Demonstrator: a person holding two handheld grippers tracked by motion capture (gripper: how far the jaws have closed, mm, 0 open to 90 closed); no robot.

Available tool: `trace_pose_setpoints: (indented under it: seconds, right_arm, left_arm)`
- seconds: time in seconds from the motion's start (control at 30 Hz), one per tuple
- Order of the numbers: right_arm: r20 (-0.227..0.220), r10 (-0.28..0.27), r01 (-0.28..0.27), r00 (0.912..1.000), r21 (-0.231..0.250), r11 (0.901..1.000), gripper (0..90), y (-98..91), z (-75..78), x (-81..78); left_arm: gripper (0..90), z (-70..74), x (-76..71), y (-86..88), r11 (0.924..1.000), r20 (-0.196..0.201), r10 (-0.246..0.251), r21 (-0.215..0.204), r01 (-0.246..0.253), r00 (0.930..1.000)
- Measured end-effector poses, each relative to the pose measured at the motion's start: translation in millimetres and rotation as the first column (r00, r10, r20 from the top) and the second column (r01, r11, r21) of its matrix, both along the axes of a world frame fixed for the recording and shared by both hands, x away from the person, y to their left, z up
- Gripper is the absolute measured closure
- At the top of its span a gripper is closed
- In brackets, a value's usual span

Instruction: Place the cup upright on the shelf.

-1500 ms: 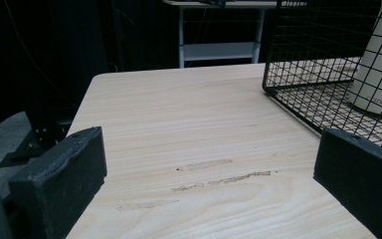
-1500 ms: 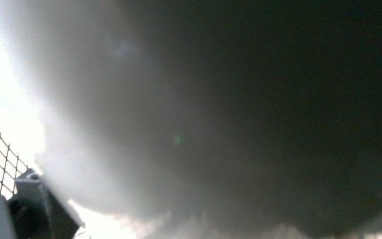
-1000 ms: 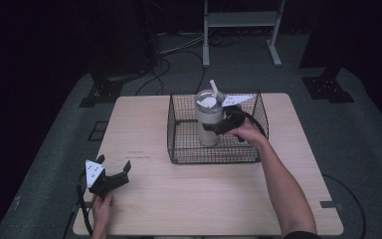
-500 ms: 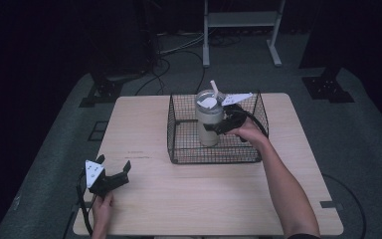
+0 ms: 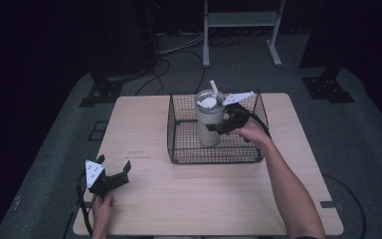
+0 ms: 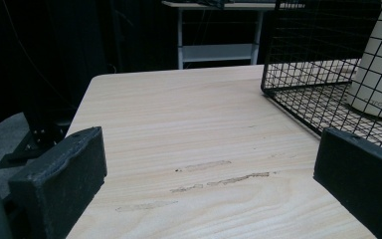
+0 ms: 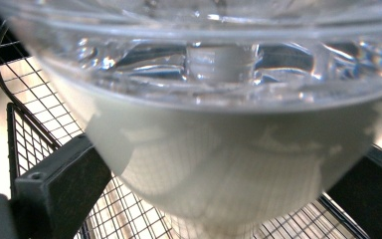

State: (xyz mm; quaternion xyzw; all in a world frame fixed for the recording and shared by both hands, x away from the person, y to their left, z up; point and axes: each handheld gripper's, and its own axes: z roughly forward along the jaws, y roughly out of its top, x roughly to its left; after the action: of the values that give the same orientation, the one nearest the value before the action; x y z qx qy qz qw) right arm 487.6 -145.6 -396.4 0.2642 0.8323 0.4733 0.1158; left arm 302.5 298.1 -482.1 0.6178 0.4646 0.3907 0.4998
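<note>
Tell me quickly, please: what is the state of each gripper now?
Left gripper: open, holding nothing, low over the table.
Right gripper: shut on the tumbler inside the wire basket.

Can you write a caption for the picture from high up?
Right gripper clasps a cream tumbler standing in a black wire basket; left gripper waits open.

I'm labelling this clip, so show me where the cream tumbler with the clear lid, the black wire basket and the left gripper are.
Cream tumbler with clear lid (image 5: 208, 128), high view, on its side wall.
Black wire basket (image 5: 214, 160), high view, on its near rim.
Left gripper (image 5: 113, 169), high view, midway between its fingertips.
</note>
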Motion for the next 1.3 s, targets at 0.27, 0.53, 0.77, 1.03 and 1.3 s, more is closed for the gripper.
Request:
trace_pose_setpoints:
  seconds: [0.27,0.53,0.77,1.03,1.3]
  right_arm:
    - [0.003,-0.029,0.029,0.9996,0.02,0.9994,1.0,-8.4,8.6,-7.7]
    - [0.015,-0.078,0.077,0.9968,0.05,0.9958,1.0,-15.7,16.9,-20.3]
    - [0.01,-0.127,0.126,0.9918,0.068,0.9897,1.0,-31.6,21.8,-37.4]
    - [-0.002,-0.138,0.138,0.9904,0.063,0.9884,1.0,-41.9,23.3,-52.0]
    - [-0.001,-0.146,0.145,0.9893,0.055,0.9878,0.9,-49.8,20.8,-65.0]
  left_arm:
    - [0.0,0.0,0.0,-0.2,1.0,-0.001,0.0,0.0,0.0,1.0]
    - [0.0,-0.1,-0.8,-0.2,1.0,-0.001,0.004,-0.002,-0.004,1.0]
    - [0.0,-0.1,-0.9,-0.5,1.0,0.001,0.004,-0.003,-0.004,1.0]
    - [0.0,-0.1,-1.6,-0.1,1.0,0.005,0.004,-0.006,-0.004,1.0]
    - [0.0,-0.1,-1.8,0.2,1.0,0.007,0.002,-0.006,-0.002,1.0]
